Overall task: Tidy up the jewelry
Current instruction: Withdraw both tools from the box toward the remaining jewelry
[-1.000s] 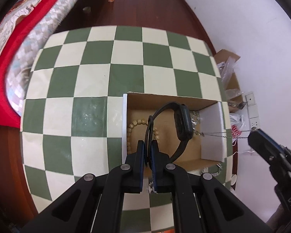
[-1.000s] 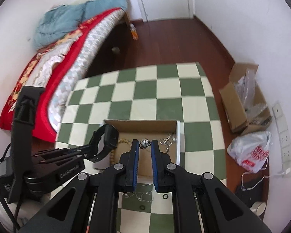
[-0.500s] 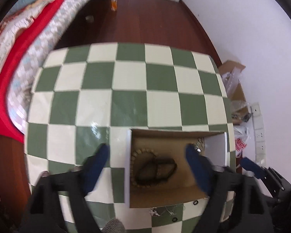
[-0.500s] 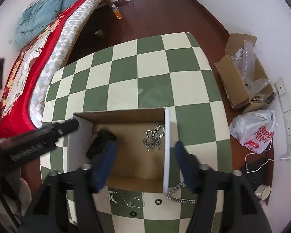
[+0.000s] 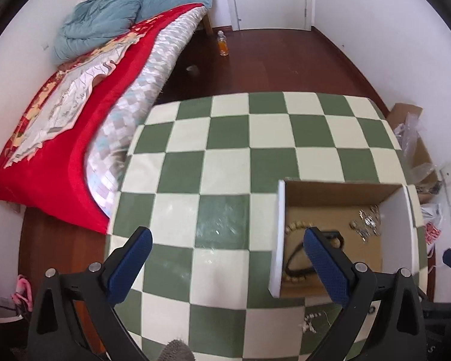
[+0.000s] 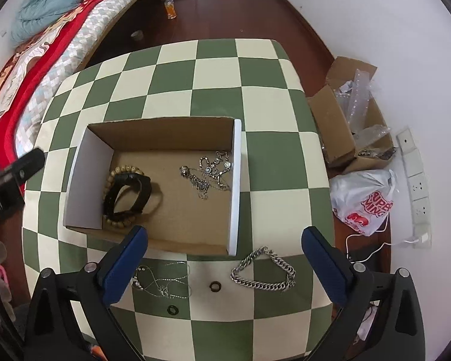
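An open cardboard box (image 6: 236, 186) stands on the checkered table. Inside lie a black watch (image 6: 129, 192) on top of a wooden bead bracelet (image 6: 117, 222), and a heap of silver chains (image 6: 210, 171). In front of the box rest a chunky silver chain (image 6: 264, 270), a thin necklace (image 6: 162, 279) and two small dark rings (image 6: 216, 285). My right gripper (image 6: 224, 234) hangs over the box's front edge, jaws opening wide with nothing between them. My left gripper (image 5: 227, 236) hovers left of the box (image 5: 278, 240), jaws also opening and empty; one finger hides part of the watch (image 5: 297, 258).
A bed with a red blanket (image 5: 60, 138) lies close along the table's left side. On the floor to the right sit an open carton of plastic wrap (image 6: 345, 120) and a white shopping bag (image 6: 366, 201). An orange bottle (image 6: 170, 7) stands on the far floor.
Both grippers went from shut to wide open. The watch dropped from the left one onto the beads; the necklace left the right one and lies in the box. The left gripper swung leftward.
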Motion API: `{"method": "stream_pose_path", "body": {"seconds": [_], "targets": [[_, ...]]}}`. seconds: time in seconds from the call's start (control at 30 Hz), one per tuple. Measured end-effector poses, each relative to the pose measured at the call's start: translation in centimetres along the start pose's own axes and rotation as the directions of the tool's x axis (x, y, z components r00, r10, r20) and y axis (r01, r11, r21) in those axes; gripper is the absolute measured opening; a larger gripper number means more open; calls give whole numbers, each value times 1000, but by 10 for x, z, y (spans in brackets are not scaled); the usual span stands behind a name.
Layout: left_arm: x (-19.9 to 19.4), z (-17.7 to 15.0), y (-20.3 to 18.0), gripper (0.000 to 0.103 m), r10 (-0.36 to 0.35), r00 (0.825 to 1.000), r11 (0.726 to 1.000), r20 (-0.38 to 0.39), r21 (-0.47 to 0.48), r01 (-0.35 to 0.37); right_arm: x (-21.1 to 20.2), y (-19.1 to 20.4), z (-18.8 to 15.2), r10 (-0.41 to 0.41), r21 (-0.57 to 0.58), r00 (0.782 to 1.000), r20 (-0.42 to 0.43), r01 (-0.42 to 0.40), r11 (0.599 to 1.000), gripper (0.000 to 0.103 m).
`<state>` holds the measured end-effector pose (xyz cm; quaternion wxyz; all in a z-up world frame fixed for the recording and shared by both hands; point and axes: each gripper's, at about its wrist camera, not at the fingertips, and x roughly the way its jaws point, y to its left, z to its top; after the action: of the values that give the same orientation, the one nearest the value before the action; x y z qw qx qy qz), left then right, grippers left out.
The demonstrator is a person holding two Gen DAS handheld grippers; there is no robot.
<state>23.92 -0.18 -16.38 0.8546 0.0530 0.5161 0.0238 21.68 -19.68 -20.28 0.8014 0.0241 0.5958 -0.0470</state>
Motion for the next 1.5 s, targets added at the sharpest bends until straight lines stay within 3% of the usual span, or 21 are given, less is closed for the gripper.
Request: {"method": "stream_pose_path", "body": {"seconds": [0.3, 0.6, 1.07, 1.23, 1.3, 1.37, 1.5], "targets": [[-31, -25, 3, 103, 9, 998, 1000, 59, -3, -9, -27, 1, -21, -6, 21, 997, 75, 5, 1000, 103], [-81, -47, 9, 103, 1, 989, 1000, 151, -12, 1, -78, 2, -49, -40, -1, 979, 198, 41, 999, 103], [-146, -66, 24, 103, 13, 964, 999, 266, -47, -1, -148, -1, -82, 13, 11, 947, 321, -17, 1000, 103], [-133, -80, 27, 103, 49, 969, 998, 241, -57, -36, -132, -23, -97, 44, 73, 962, 269, -66, 995, 103], [-117, -87, 24, 103, 54, 977, 998, 205, -47, -45, -114, -40, -103, 45, 110, 970, 240, -73, 991, 96], [-96, -94, 21, 103, 60, 985, 998, 160, -39, -54, -92, -54, -108, 40, 140, 978, 203, -69, 988, 76], [-60, -102, 13, 102, 72, 993, 997, 92, -31, -69, -47, -81, -113, 46, 189, 989, 138, -72, 979, 75]]}}
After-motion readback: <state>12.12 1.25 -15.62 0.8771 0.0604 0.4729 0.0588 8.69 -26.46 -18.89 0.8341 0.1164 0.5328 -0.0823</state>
